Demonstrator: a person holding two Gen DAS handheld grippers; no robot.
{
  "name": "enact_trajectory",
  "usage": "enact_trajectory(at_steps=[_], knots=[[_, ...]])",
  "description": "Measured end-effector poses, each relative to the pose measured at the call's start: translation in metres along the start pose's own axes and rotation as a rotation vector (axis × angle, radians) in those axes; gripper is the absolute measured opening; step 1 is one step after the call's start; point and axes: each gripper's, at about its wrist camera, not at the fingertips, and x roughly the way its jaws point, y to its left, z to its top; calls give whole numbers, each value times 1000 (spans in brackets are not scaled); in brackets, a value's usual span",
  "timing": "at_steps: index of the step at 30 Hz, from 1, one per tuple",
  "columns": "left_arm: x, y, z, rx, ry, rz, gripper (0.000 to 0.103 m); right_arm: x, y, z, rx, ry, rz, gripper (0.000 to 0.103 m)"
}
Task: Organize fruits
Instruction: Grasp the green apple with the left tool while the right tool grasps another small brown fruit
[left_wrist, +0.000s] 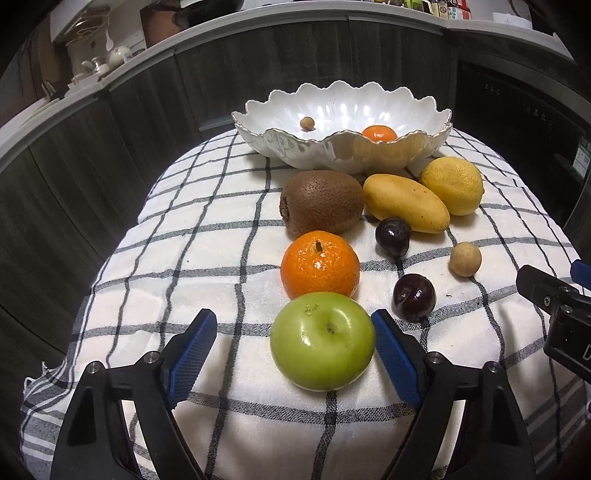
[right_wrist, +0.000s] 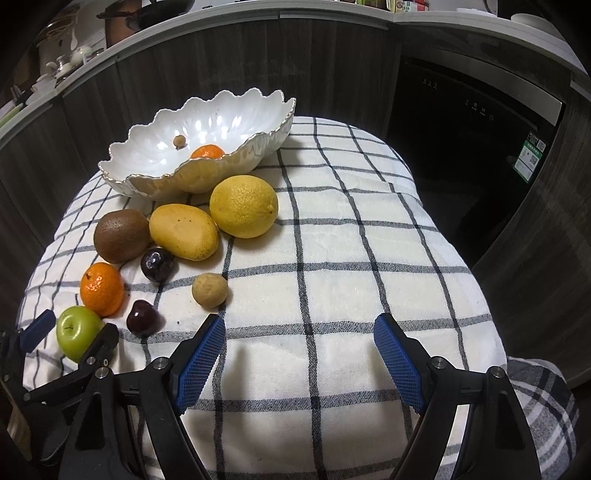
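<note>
A green apple (left_wrist: 322, 340) lies on the checked cloth between the fingers of my open left gripper (left_wrist: 294, 322); the right pad touches it, the left pad stands apart. It also shows in the right wrist view (right_wrist: 77, 331). Behind it lie a tangerine (left_wrist: 320, 264), a kiwi (left_wrist: 322, 202), a mango (left_wrist: 405, 203), a lemon (left_wrist: 453, 185), two dark plums (left_wrist: 413, 297) (left_wrist: 393, 236) and a small longan (left_wrist: 465, 259). The white scalloped bowl (left_wrist: 402, 147) holds a tangerine (left_wrist: 379, 133) and a longan (left_wrist: 307, 123). My right gripper (right_wrist: 299, 326) is open and empty over bare cloth.
The checked cloth (right_wrist: 332, 258) covers a small round table whose edges drop off on all sides. Dark cabinets (left_wrist: 147, 110) and a counter stand behind. A black appliance (right_wrist: 461, 147) is at the right.
</note>
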Motion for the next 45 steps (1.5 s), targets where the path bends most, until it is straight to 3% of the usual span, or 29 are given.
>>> enact_trajectory(at_steps=[7, 10, 18, 34, 37, 45], knots=[[4, -3, -1, 11, 14, -22, 63, 4, 0, -1, 2, 11, 4, 83], [2, -7, -1, 27, 15, -35, 49, 5, -1, -1, 5, 16, 8, 83], [-1, -4, -1, 16, 20, -57, 48, 1, 1, 0, 1, 8, 6, 83], [-13, 28, 10, -56, -27, -12, 48, 3, 29, 18, -80, -40, 29, 83], [-11, 36, 12, -78, -31, 1, 48, 11, 39, 24, -102, -47, 43, 80], [-5, 51, 15, -127, -32, 19, 48, 34, 55, 27, -122, 11, 85, 60]])
